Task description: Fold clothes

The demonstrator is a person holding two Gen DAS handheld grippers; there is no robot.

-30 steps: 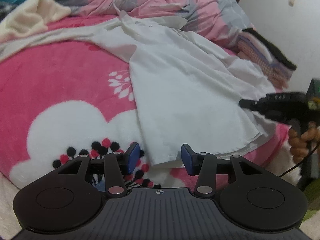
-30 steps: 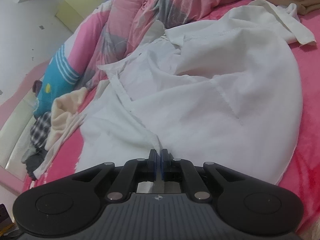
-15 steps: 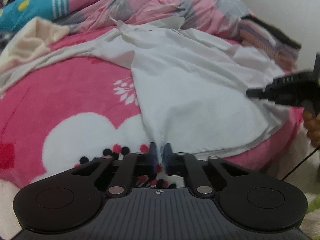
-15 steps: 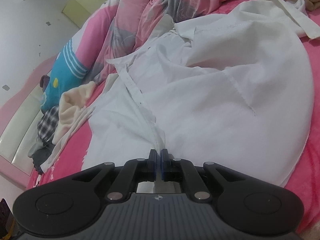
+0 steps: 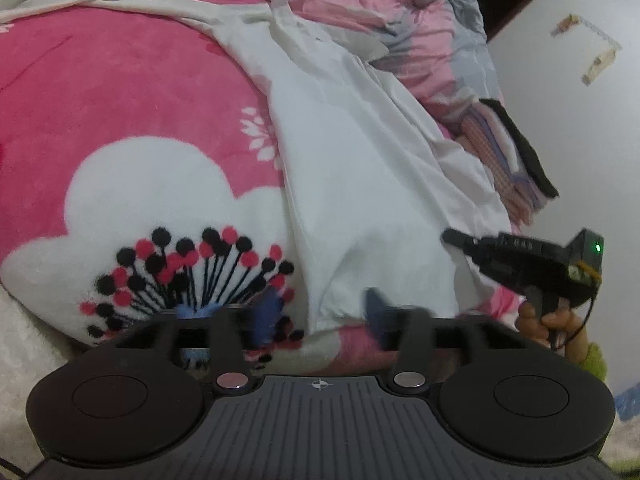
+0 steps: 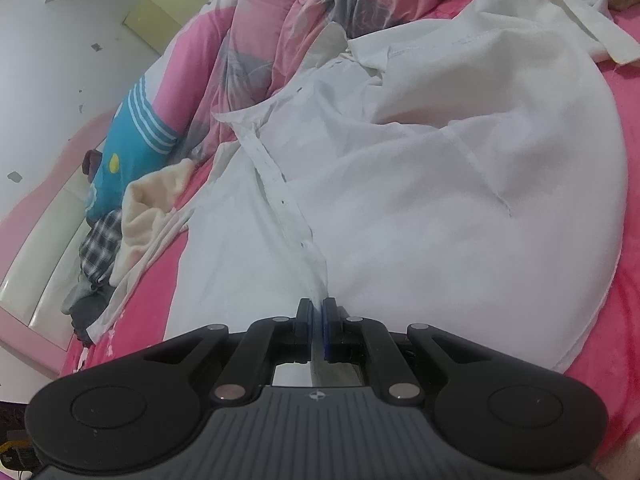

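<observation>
The white shirt (image 6: 420,184) lies spread open on the pink blanket (image 5: 120,100), collar toward the quilt (image 5: 420,28). The right gripper (image 6: 316,312) is clamped on the button strip at the shirt's hem. The left gripper (image 5: 320,314) appears open, though blurred, straddling the hem's other corner. Grip both corners evenly; keep the hem taut.

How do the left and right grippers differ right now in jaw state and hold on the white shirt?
The left gripper has its jaws apart and holds nothing, while the right gripper is shut on the white shirt. The left's blue pads are motion-blurred with the shirt's hem between them; the right's are sharp, pinching the button placket. Both are black with blue pads, low at the shirt's near edge over the pink blanket.
</observation>
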